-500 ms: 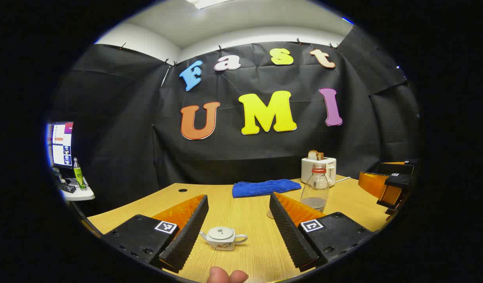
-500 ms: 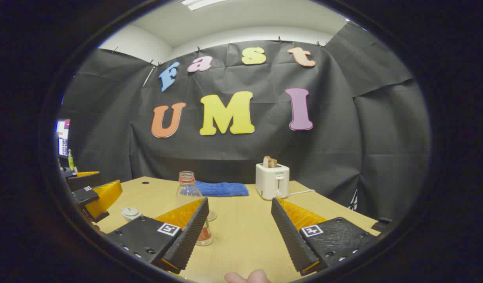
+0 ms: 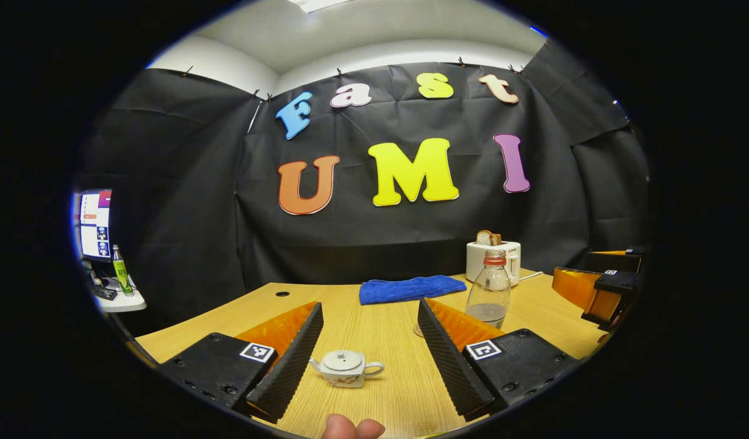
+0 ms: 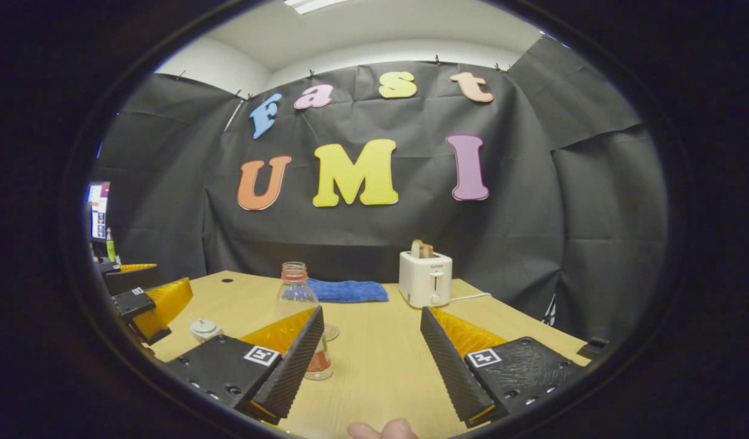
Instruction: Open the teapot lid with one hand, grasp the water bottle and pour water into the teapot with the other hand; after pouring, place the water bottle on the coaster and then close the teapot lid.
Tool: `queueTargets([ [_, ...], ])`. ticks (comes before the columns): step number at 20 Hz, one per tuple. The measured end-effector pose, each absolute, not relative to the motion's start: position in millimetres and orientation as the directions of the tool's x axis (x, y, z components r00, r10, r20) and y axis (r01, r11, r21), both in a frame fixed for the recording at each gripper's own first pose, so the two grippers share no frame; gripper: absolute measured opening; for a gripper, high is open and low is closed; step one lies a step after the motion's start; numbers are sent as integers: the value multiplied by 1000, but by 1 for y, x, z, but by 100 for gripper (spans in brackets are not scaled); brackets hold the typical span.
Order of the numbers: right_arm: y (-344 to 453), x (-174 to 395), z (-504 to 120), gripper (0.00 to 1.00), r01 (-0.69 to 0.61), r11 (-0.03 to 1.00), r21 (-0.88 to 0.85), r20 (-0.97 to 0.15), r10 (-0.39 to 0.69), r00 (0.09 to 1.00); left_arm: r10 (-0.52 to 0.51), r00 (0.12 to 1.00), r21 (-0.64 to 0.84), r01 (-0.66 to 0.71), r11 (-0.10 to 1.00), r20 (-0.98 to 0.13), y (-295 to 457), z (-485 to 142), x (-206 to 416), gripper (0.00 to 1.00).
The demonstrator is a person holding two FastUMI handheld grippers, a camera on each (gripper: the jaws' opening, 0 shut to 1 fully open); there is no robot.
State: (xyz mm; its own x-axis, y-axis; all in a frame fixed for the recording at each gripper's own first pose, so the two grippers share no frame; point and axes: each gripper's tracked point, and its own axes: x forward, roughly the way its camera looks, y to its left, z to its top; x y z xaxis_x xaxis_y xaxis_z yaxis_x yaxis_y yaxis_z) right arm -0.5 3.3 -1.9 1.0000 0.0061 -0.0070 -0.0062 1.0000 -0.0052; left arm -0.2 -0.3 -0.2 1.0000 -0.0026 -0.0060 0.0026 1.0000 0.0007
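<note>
On the table (image 3: 374, 317), both grippers are sitting spread and empty: left gripper (image 3: 369, 360) is framing the lidded teapot (image 3: 345, 369) dead ahead, right gripper (image 4: 372, 360) is facing past the upright bottle (image 4: 296, 305), ahead-left.

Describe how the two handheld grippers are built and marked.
In the left gripper view, the left gripper has two wedge-shaped fingers with ribbed inner faces, on black blocks with screw holes, each block bearing a square black-and-white tag. In the right gripper view, the right gripper looks the same. A fingertip shows at the bottom edge; no sleeve is visible.
</note>
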Motion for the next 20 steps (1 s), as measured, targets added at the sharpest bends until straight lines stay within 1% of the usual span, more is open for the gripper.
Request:
queueTargets([
  [1, 3, -1, -1, 98, -5, 1000, -7, -6, 5, 1000, -3, 1000, -1, 3, 1000, -3, -1, 1, -1, 98],
  [2, 3, 0, -1, 96, -4, 1000, -7, -4, 4, 1000, -5, 1000, 0, 5, 1000, -2, -1, 0, -1, 98],
  [3, 4, 0, -1, 98, -4, 1000, -7, -3, 4, 1000, -4, 1000, 0, 4, 1000, -2, -1, 0, -1, 98],
  [4, 4, 0, 0, 96, -3, 1000, -7, -2, 3, 1000, -5, 1000, 0, 5, 1000, -3, -1, -1, 0, 98],
  [6, 4, 0, -2, 95, -5, 1000, -12, -5, 5, 1000, -4, 1000, -6, 4, 1000, -12, 0, -2, 0, 98],
  [9, 8, 0, -4, 95, -16, 1000, -13, -12, 16, 1000, 2, 1000, -10, -2, 1000, -16, 1, -1, 1, 98],
  [10, 8, 0, -3, 98, -18, 1000, -14, -10, 17, 1000, 4, 1000, -10, -4, 1000, -18, 2, -3, 1, 98],
  [13, 12, 3, -4, 98, -27, 1000, -7, -8, 27, 1000, 15, 1000, -11, -15, 1000, -24, 6, -6, 2, 98],
  [14, 13, 4, -6, 95, -32, 999, -9, -11, 32, 999, 17, 1000, -11, -18, 1000, -25, 8, -7, 2, 98],
  [16, 12, 4, -7, 95, -33, 999, -10, -13, 32, 999, 16, 999, -12, -17, 1000, -30, 12, -11, 3, 98],
  [20, 14, 7, -16, 95, -33, 999, -1, -32, 32, 999, 8, 996, -28, -11, 1000, -92, 23, -35, 6, 98],
])
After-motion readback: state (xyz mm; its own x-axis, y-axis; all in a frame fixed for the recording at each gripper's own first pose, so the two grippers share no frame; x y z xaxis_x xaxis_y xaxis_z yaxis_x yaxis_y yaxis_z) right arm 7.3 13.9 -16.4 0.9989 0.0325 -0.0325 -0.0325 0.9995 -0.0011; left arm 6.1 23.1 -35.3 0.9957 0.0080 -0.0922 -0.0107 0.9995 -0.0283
